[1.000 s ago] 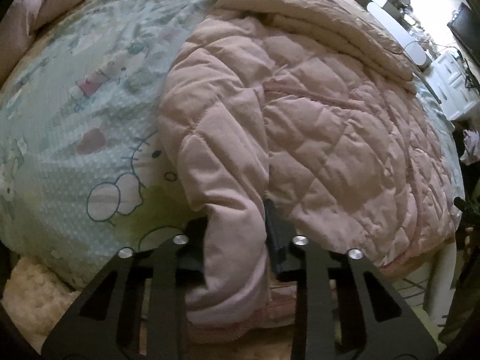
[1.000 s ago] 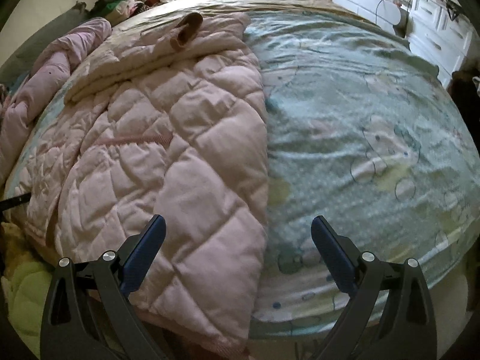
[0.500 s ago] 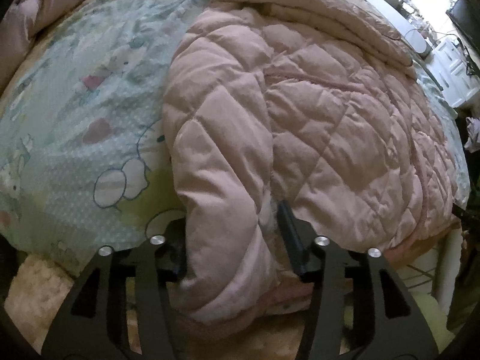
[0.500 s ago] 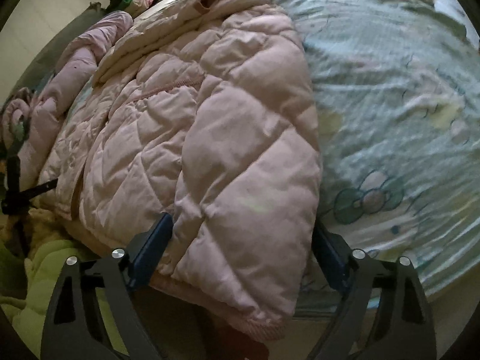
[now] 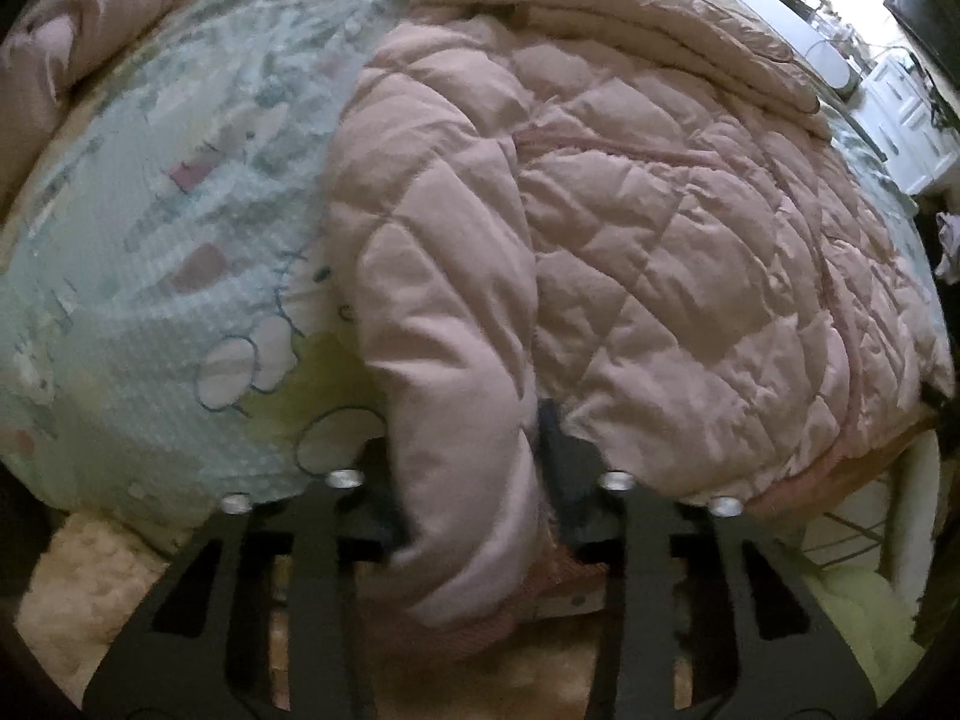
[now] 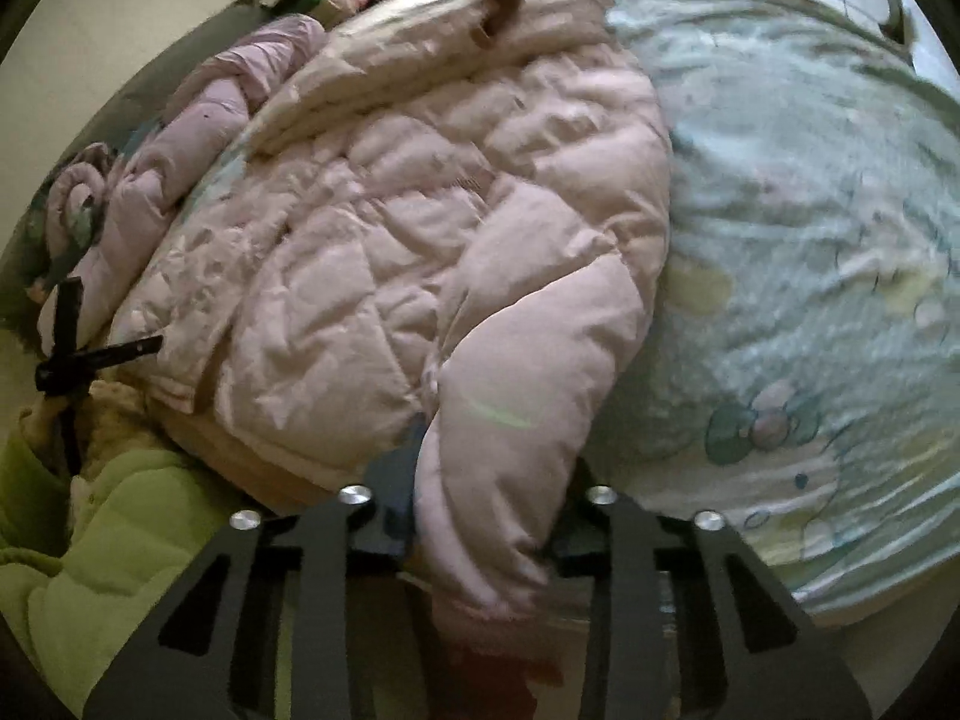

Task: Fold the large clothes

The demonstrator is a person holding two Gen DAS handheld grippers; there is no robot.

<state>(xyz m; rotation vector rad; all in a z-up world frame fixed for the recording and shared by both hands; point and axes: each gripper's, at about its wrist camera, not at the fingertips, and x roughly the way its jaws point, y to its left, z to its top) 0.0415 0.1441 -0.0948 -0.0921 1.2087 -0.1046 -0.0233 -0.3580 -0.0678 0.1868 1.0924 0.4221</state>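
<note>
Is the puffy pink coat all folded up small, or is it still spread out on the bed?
Mostly spread out. The coat lies flat across the bed, with only its sides turned in.

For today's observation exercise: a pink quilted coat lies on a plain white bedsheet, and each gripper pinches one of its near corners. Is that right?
Not quite: the bedsheet is pale blue-green with cartoon prints, as the right wrist view shows. The pink quilted coat does lie on it, pinched by the left gripper and the right gripper.

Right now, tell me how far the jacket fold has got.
Done: the pink jacket lies flat on the bed, sleeves folded in. In hand: the left gripper and right gripper have just closed on its bottom corners. Left: folding the hem up towards the collar.
</note>
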